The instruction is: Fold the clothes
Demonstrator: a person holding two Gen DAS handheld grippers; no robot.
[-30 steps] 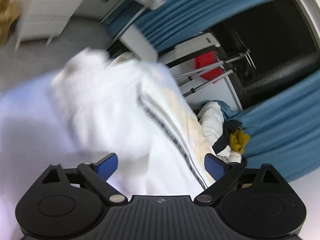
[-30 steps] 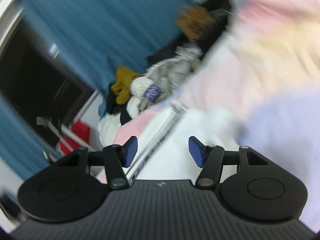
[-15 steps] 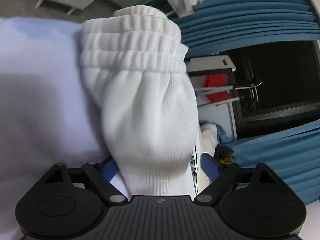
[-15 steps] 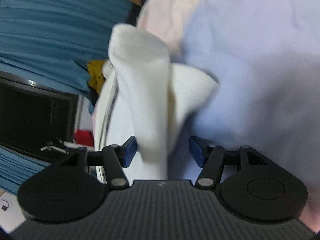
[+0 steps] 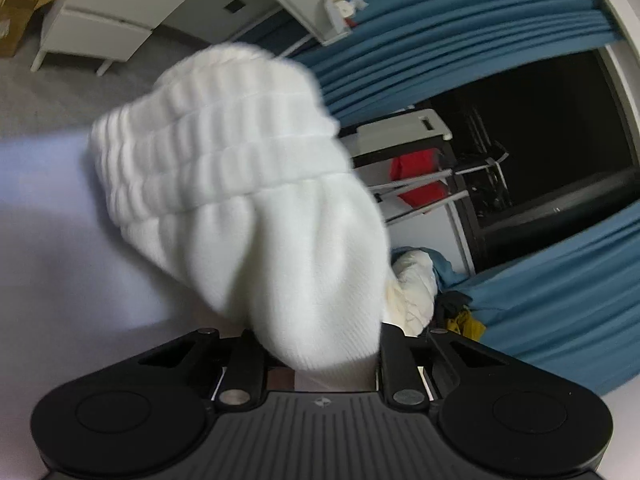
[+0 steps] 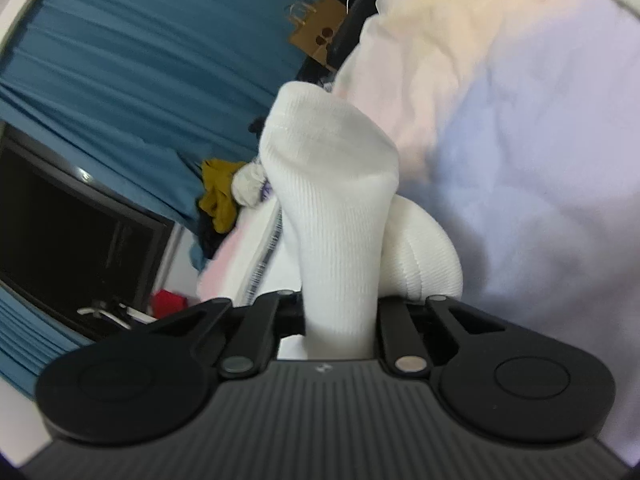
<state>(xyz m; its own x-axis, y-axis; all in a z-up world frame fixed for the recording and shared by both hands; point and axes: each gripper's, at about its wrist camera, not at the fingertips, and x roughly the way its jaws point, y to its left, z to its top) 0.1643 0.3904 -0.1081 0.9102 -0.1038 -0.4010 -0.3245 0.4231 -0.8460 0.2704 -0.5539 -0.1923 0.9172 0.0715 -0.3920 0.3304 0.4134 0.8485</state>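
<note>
Sock [image 5: 256, 216], white and ribbed, pinched in the left hand-held gripper [image 5: 318, 360], both fingers drawn in against the knit, cuff end bulging toward the lens with three thick ribbed bands on top. Same kind of white sock fabric [image 6: 336, 216] clamped in the right hand-held gripper [image 6: 338, 324], fingers closed narrow on it, seamed toe end standing up in the middle of the right wrist view, a second rounded fold of white knit just behind and to the right. Beneath and beyond, pale lilac bedsheet [image 6: 520, 184] with pink and yellow tints. Farther off, heap of clothes [image 5: 420, 292] with a mustard piece [image 6: 218, 196]. Then red item [image 5: 416, 180] on a metal rack, white drawer unit [image 5: 100, 24], blue curtains [image 5: 460, 48] and a dark window [image 5: 552, 132]. Brown paper bag [image 6: 320, 36] at the far edge.
</note>
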